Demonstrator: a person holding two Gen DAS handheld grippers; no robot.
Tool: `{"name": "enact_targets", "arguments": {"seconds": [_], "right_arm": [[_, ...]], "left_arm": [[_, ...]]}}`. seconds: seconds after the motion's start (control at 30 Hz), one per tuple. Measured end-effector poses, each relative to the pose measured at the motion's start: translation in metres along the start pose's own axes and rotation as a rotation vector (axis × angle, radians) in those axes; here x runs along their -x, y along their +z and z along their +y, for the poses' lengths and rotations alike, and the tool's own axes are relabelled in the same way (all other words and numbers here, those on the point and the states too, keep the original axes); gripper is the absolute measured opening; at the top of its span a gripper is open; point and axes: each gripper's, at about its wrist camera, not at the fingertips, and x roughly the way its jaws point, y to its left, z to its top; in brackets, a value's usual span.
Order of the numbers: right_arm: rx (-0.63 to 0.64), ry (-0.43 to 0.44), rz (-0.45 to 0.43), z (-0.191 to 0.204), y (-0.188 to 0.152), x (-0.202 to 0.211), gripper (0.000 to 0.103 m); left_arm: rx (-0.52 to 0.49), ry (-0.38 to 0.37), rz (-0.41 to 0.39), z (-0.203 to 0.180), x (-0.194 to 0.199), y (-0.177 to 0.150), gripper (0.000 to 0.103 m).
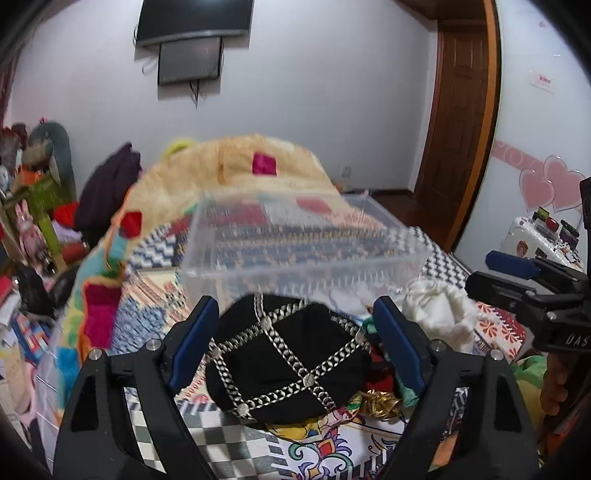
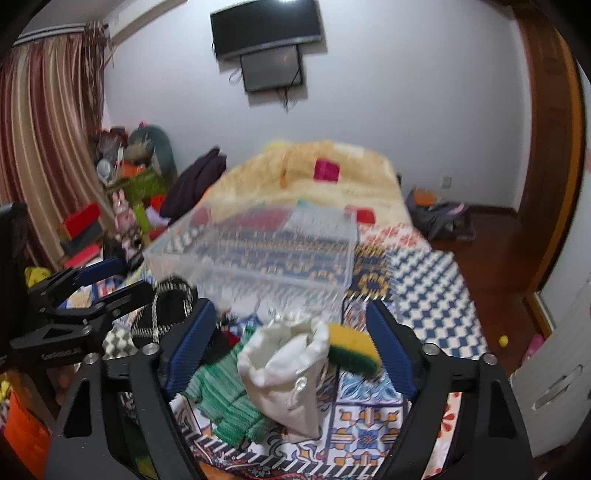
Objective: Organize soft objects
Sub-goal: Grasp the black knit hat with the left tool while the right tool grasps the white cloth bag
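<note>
Your left gripper is spread wide above the bed, its blue pads on either side of the black hat with silver chain trim, not touching it. That hat lies on the patterned bedspread, near you, with a gold crinkled bit just right of it and red and green fabric tucked under its right edge.

Your right gripper is also parted, holding nothing. Between its fingers sit the white drawstring bag, a green knitted piece to its left, and a yellow-and-green sponge touching the right pad.

Farther along the bed stands the clear plastic bin, blurred, with nothing visible inside it. Beyond it lies a fluffy yellow blanket. On the far wall hangs a dark television.
</note>
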Motion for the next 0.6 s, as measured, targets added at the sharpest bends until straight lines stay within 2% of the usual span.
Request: {"name": "enact_targets", "arguments": {"seconds": [0.07, 0.23, 0.33, 0.4, 0.47, 0.6], "right_arm": [[-0.001, 0.012, 0.037, -0.001, -0.004, -0.008, 0.065], [-0.004, 0.018, 0.103, 0.000, -0.008, -0.023, 0.061], [-0.002, 0.023, 0.121, 0.000, -0.008, -0.026, 0.060], [0.002, 0.030, 0.134, 0.002, -0.009, -0.029, 0.056], [0.017, 0.026, 0.156, 0.003, -0.011, -0.034, 0.043], [0.008, 0.044, 0.173, 0.001, -0.013, -0.039, 0.026]], "left_arm": [[0.010, -0.006, 0.032, 0.001, -0.011, -0.004, 0.081], [0.021, -0.016, 0.097, 0.006, -0.033, -0.014, 0.065], [0.028, -0.025, 0.107, 0.008, -0.037, -0.017, 0.053], [0.029, -0.029, 0.106, 0.008, -0.036, -0.018, 0.046], [0.029, -0.027, 0.104, 0.009, -0.035, -0.018, 0.035], [0.030, -0.031, 0.096, 0.010, -0.032, -0.018, 0.024]]}}
